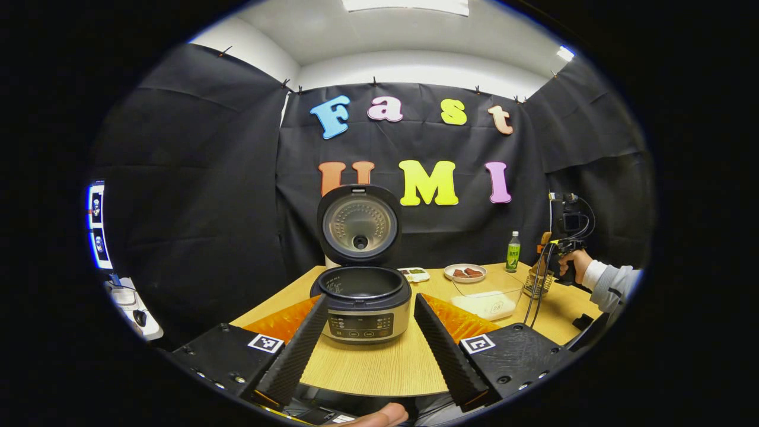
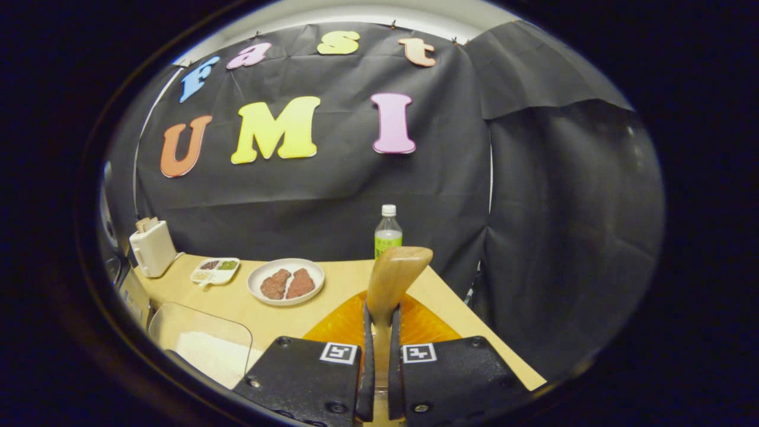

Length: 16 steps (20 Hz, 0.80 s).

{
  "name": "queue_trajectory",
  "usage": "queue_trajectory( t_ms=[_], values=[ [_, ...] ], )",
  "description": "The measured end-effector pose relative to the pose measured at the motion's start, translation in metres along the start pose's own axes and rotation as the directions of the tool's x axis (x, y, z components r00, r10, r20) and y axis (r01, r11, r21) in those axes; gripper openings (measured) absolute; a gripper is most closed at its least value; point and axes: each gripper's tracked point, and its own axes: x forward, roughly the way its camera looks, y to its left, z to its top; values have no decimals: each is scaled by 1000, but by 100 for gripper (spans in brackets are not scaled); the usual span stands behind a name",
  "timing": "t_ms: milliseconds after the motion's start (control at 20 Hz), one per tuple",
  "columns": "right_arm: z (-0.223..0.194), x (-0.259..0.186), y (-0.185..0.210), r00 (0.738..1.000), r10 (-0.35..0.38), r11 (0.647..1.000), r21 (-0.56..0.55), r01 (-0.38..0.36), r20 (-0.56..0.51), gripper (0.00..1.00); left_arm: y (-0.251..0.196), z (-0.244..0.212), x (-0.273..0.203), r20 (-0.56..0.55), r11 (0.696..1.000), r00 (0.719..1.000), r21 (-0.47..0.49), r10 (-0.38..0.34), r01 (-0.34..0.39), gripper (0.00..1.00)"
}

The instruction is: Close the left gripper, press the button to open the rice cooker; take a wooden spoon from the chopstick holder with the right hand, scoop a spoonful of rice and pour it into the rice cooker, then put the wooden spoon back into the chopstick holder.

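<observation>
Wooden spoon pinched in my right fingers.
Left fingers spread wide before the round cooker, lid up.

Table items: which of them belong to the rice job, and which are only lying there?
Job: cooker, lid open; spoon, held in right claw; rice box; holder.

Lying about: bottle, plate of meat, small tray, white box.

Rice cooker lid-up; wooden spoon upright (clamped)
</observation>
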Motion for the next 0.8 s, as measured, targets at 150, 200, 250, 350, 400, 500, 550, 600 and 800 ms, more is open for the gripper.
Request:
queue_trajectory(
  t_ms=[150,200,250,350,400,500,550,600,800],
  values=[
    [-14,7,-1,999,24,999,28,-23,-37,14,-5,0,1,-1,1000,1000,11,-4,4,93],
    [-15,6,0,999,28,999,29,-27,-43,15,-8,1,3,-1,1000,1000,10,-8,8,93],
    [-17,8,2,998,32,999,25,-31,-47,15,-9,-1,3,-2,1000,1000,8,-12,12,93],
    [-15,9,2,998,38,999,8,-37,-51,18,-15,-3,7,-11,1000,1000,6,-23,23,93],
    [-13,9,2,998,40,999,2,-40,-46,21,-18,-5,9,-18,1000,1000,12,-26,26,93],
    [-8,10,-6,1000,8,1000,-19,-9,-28,30,-19,-7,9,-21,999,1000,27,-18,19,94],
    [-3,9,-9,1000,-4,999,-32,3,-15,45,-20,-7,11,-20,1000,1000,27,-14,15,93],
    [0,7,-12,1000,-20,999,-45,20,-3,60,-19,-8,12,-23,1000,1000,21,-6,7,93],
    [29,-14,-20,996,-50,998,-45,54,80,88,-29,-15,22,-37,1000,999,7,3,-3,93]
  ],
)
